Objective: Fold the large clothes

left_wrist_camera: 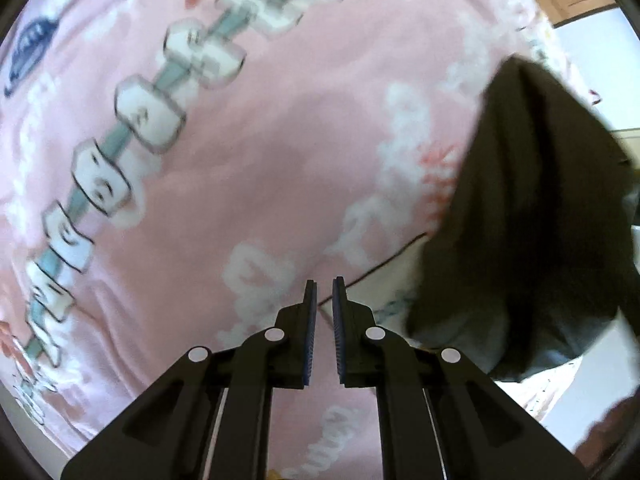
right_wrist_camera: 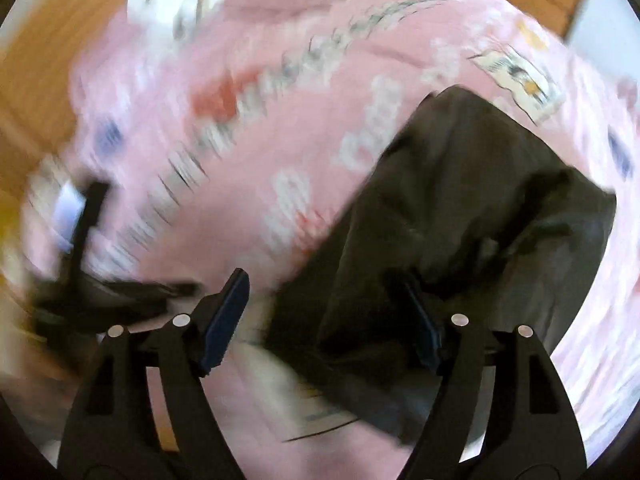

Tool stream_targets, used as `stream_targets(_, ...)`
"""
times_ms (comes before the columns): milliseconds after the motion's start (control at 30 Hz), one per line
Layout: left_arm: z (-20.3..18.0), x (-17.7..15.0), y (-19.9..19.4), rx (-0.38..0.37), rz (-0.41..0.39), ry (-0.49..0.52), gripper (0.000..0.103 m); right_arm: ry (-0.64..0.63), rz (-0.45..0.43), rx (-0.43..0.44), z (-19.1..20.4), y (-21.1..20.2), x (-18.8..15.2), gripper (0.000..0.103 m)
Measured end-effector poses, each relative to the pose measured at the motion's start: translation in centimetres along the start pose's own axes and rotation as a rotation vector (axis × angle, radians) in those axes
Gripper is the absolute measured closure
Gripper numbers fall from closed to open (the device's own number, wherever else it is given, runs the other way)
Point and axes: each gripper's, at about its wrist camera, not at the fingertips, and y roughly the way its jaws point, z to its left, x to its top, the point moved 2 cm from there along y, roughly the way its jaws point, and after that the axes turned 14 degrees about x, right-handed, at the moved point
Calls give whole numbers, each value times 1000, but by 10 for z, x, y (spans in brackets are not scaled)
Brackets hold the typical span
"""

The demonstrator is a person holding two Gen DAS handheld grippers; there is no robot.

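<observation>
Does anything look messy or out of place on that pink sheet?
Yes. A dark garment lies bunched and creased on the pink printed sheet, not flat or squared. The pictures are blurred, so finer detail is unclear.

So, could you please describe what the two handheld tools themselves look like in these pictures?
Both match: the left tool and right tool have black angular linkage arms with round silver pivot pins, and flat fingers faced with ribbed dark blue pads. No cables, markings or sleeves show.

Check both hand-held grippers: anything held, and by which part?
Nothing held. Left hand-held gripper is shut with nothing between its pads; right hand-held gripper is open above the dark garment, not pressing it.
</observation>
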Motion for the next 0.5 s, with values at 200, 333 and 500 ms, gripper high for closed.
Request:
stream_targets(200,-36,38,-97,-74,-177,34,95,145,-282,162,-34,-136,60,6)
stream_targets(333,-139,82,-121,-66,-262,140,82,189,-173,-365,-118,-121,91,6)
stream_targets(500,-230,105,-100,-61,-206,280,81,436,87,-363,-208,-29,86,6)
